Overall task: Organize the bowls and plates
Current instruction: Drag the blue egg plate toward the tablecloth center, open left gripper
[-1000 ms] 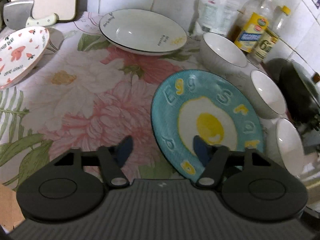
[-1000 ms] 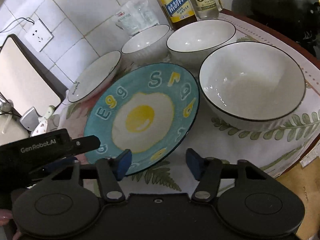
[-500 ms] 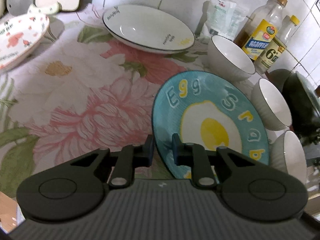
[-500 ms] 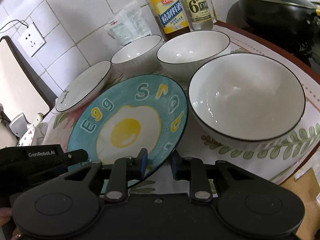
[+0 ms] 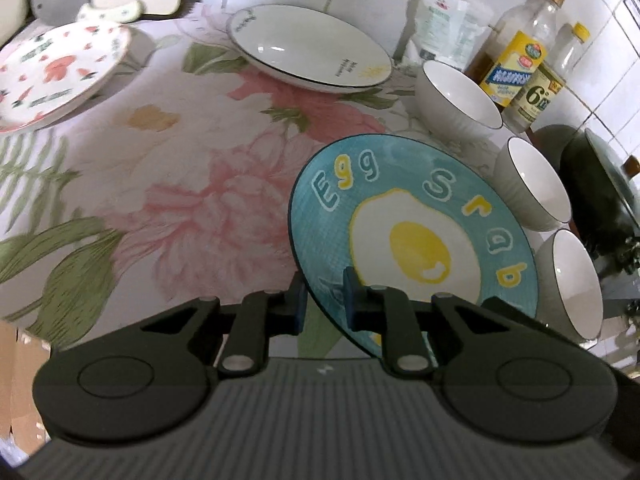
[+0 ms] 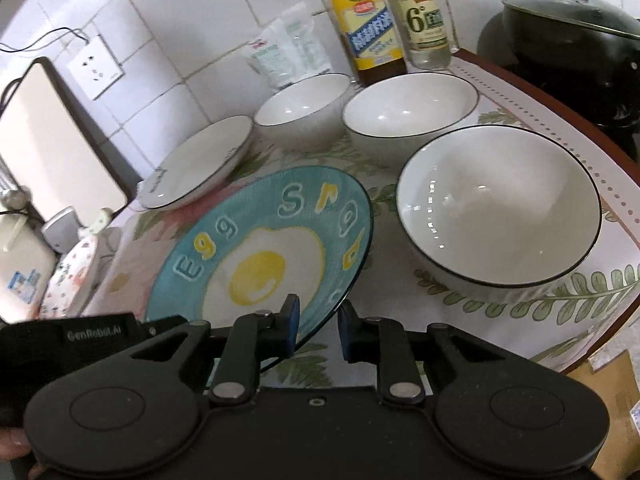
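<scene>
Both tools are clamped on the blue egg plate (image 5: 412,236), one on each side of its near rim.

The left tool (image 5: 325,304) pinches the plate's near-left edge, and the right tool (image 6: 318,322) grips its near-right edge; the plate sits tilted above the floral surface (image 5: 168,184). Just to its right, three white bowls (image 6: 500,216) line up toward the wall. Behind it lies a white plate (image 5: 312,46), and far left a pink-patterned plate (image 5: 56,72). Two bottles (image 6: 370,28) stand against the tiles, beside a dark pot (image 6: 576,36).
</scene>
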